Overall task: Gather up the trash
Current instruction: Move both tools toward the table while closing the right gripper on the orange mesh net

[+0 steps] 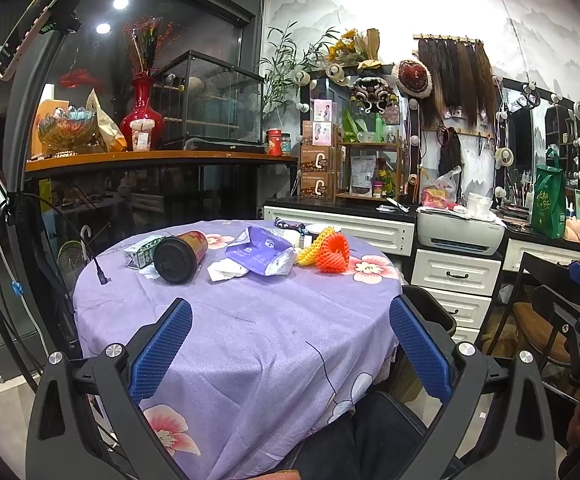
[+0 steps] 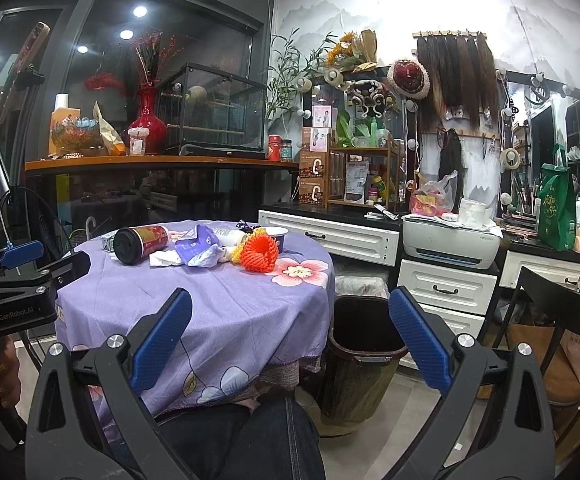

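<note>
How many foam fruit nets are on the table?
2: an orange net near the table's right side, and a yellow net touching it on the left. Others may hide under the litter.

Ceiling spotlights [image 2: 139, 11] are glaring in the dark glass partition [image 1: 194, 40], the white wall [image 1: 470, 8] is washing out, and fisheye distortion is bending and darkening both views' edges.

Two forward-facing wrist views from the near edge, sharing the round table [image 1: 250, 320].
</note>
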